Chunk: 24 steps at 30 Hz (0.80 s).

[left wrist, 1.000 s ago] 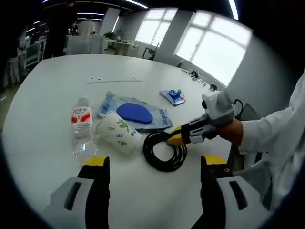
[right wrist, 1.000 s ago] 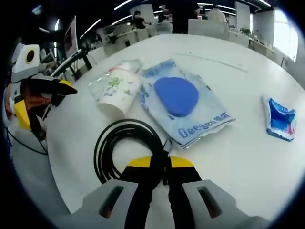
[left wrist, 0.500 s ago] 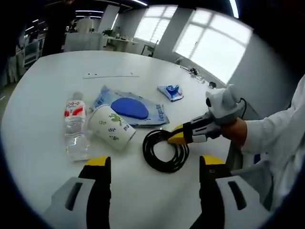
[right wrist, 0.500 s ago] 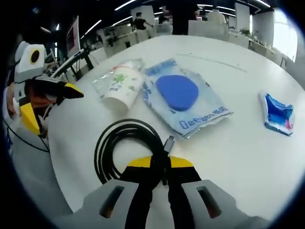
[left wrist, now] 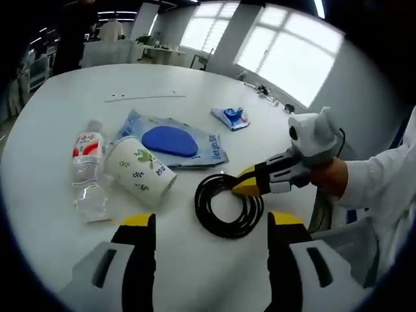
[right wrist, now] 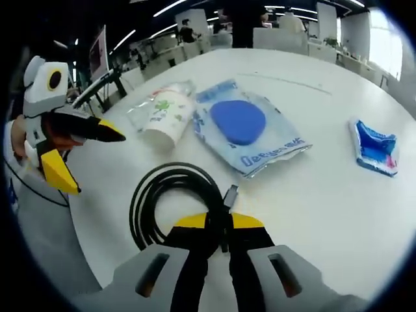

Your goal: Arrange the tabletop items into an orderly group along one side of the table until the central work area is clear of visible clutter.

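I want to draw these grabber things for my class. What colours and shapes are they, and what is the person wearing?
Each gripper has two chunky light grey jaws with a black inner face and a yellow tip. The left gripper shows its jaws rising side by side; the right gripper looks like a pointed beak with a rounded whitish grey body on top. The person's sleeve is white, like a lab coat.
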Each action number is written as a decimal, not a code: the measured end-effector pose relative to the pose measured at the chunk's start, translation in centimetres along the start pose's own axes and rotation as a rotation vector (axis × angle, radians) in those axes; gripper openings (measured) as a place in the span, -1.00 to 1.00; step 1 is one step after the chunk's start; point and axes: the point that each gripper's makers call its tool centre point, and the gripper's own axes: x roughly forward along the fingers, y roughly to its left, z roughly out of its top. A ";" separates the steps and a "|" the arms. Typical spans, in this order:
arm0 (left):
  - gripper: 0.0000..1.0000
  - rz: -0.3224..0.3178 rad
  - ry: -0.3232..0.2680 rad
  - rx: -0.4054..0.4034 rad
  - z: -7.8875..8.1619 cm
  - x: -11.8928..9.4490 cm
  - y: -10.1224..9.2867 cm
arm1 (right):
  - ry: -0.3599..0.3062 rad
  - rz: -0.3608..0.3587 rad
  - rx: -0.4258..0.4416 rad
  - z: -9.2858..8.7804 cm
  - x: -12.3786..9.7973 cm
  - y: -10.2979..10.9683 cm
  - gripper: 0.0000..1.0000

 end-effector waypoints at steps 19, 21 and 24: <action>-0.20 0.041 0.099 0.051 -1.5 4.0 -0.4 | -0.010 0.005 0.007 -0.6 -0.6 0.0 -0.85; -0.30 0.048 0.121 0.077 -1.9 4.3 -0.4 | -0.011 0.005 0.010 -0.6 -0.6 0.0 -0.85; -0.47 0.041 0.125 0.075 -2.1 4.5 -0.6 | -0.012 0.006 0.012 -0.7 -0.7 0.0 -0.85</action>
